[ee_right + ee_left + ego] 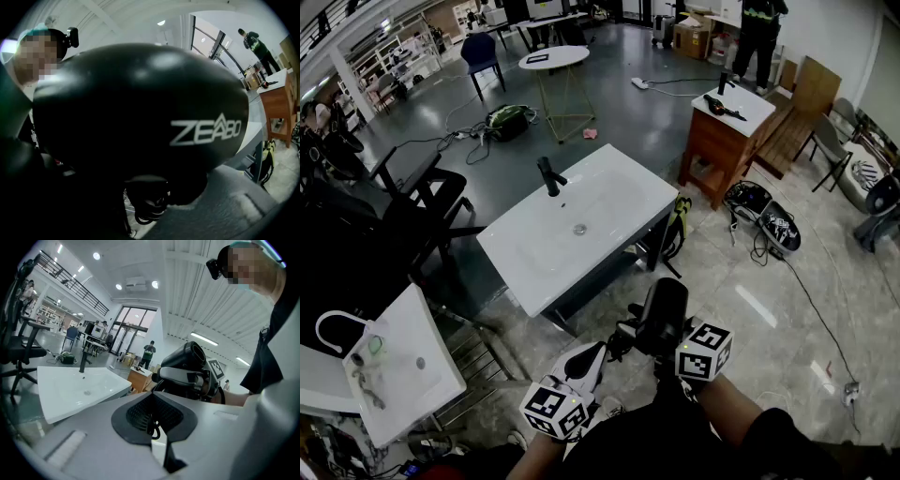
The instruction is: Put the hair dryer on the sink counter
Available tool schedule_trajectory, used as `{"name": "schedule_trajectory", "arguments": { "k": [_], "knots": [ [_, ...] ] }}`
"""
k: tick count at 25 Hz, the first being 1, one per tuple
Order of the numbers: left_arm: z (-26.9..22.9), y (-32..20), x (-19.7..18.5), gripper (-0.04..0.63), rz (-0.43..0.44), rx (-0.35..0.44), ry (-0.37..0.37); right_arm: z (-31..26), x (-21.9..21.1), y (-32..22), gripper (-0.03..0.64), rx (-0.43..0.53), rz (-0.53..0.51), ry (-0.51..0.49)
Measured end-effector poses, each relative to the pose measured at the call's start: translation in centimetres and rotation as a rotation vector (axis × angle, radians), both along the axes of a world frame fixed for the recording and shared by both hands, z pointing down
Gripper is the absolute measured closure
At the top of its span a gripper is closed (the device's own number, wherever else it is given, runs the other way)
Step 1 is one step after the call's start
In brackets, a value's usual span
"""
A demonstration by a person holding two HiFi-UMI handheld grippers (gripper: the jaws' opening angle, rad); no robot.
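Hair dryer (pixel 664 314): carried in the air, just short of the near edge of the sink counter (pixel 628 178); not yet set down.
Right gripper (pixel 667 345): clamped wide around the black dryer body.
Left gripper (pixel 591 361): jaws drawn together, apparently pinching a loop of black cord (pixel 152 428).
Handling: likely rigid, smooth-shelled and slip-prone, with moderate heft; best gripped at the barrel, cord kept gathered.
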State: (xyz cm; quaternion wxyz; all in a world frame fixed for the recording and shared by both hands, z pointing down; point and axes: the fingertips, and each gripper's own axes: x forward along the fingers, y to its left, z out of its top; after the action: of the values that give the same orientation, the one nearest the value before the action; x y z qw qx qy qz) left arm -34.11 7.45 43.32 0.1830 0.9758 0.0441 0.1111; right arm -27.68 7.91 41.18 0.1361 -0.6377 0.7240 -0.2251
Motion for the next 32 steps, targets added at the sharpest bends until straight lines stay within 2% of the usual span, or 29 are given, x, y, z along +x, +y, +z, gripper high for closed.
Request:
{"name": "schedule_trajectory", "arguments": {
  "k": [18,32],
  "knots": [
    [0.4,0.3,0.7,0.592,-0.001,-0.007,-0.010,0.6,0.6,0.5,0.416,-0.007,-0.007,-0.029],
    [0.3,0.8,3.1,0.592,-0.030,-0.010,-0.012,1.0,3.5,0.9,0.417,-0.025,-0.020,-0.042]
  ]
}}
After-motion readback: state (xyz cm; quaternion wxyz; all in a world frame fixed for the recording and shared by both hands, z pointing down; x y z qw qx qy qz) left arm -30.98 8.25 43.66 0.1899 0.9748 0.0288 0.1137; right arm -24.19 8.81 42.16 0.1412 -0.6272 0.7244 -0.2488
